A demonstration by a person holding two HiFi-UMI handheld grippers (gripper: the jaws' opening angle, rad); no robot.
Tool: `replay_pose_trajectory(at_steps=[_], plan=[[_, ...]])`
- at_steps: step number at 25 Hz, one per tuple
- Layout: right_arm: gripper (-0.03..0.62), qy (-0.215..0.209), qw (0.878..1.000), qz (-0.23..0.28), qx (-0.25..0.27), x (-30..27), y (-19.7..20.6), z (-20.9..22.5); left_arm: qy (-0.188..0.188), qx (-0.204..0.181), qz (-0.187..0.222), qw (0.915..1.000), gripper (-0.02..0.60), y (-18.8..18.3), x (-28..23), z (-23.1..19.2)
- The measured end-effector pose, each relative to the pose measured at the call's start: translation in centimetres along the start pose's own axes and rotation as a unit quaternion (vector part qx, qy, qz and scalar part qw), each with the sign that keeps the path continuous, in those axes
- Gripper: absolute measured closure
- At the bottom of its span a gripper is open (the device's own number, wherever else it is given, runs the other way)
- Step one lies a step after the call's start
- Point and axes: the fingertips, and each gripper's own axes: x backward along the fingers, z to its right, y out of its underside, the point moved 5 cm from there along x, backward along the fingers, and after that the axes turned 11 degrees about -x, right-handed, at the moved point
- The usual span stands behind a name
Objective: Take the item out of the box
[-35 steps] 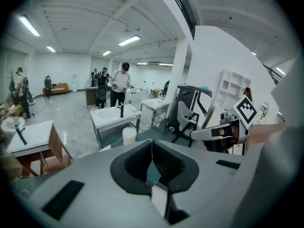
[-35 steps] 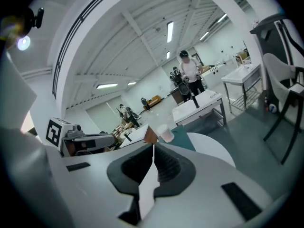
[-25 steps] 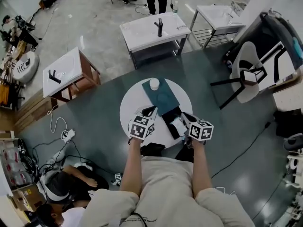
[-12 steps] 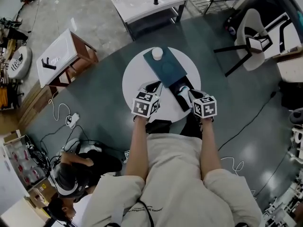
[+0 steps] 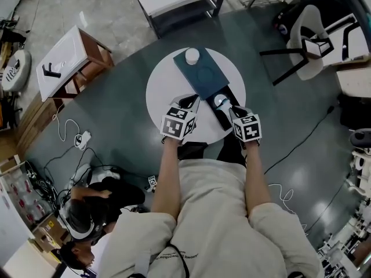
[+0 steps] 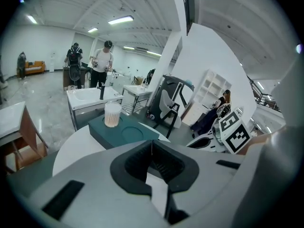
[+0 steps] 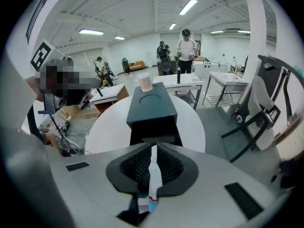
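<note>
White thin packet with blue-and-red print [image 7: 151, 177] is pinched in my right gripper's [image 7: 153, 151] closed jaws, seemingly lifted from the dark teal rectangular box's [image 7: 151, 106] open black drawer [image 7: 154, 131]. Carrying it clear remains. My left gripper [image 6: 152, 148] is closed, empty.

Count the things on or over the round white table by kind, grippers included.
Box: 1, dark teal
Jar: 1, standing on the box
Tube: 1, white, held by the right gripper
Grippers: 2, the left gripper and the right gripper
Total: 5
</note>
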Motion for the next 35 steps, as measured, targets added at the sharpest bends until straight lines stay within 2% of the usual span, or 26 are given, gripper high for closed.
replay_pose_trajectory(at_steps=[4,6,8,10,12,13,23,27,35], plan=[[0.551,-0.015,0.999,-0.033,0.017,-1.0,0.8,-0.6,0.006,0.011,0.001,0.9999,0.560,0.5,-0.2,-0.1],[0.485,-0.024,0.999,-0.043,0.020,-1.1,1.1,-0.8,0.004,0.017,0.000,0.9998,0.560,0.8,-0.1,-0.3],[0.460,-0.021,0.998,-0.050,0.030,-1.4,1.3,-0.5,0.001,0.024,0.000,0.9997,0.560,1.0,-0.1,-0.5],[0.418,-0.009,0.997,-0.061,0.043,-1.9,1.4,0.1,-0.001,0.028,-0.001,0.9996,0.560,1.4,-0.4,-0.8],[0.336,0.007,0.995,-0.079,0.064,-2.8,1.7,0.8,-0.004,0.032,-0.002,0.9995,0.560,1.7,-0.8,-1.3],[0.326,0.014,0.993,-0.089,0.078,-3.3,1.9,1.0,-0.007,0.037,-0.001,0.9993,0.560,1.9,-1.1,-1.5],[0.316,0.030,0.978,-0.136,0.152,-6.0,3.2,0.6,-0.035,0.083,-0.002,0.9959,0.560,4.0,0.0,-2.3],[0.316,0.052,0.972,-0.145,0.177,-7.0,3.1,0.7,-0.042,0.089,-0.001,0.9951,0.560,4.2,0.2,-2.4],[0.324,0.076,0.970,-0.157,0.171,-8.1,3.4,0.8,-0.035,0.085,-0.009,0.9957,0.560,5.0,0.5,-2.2]])
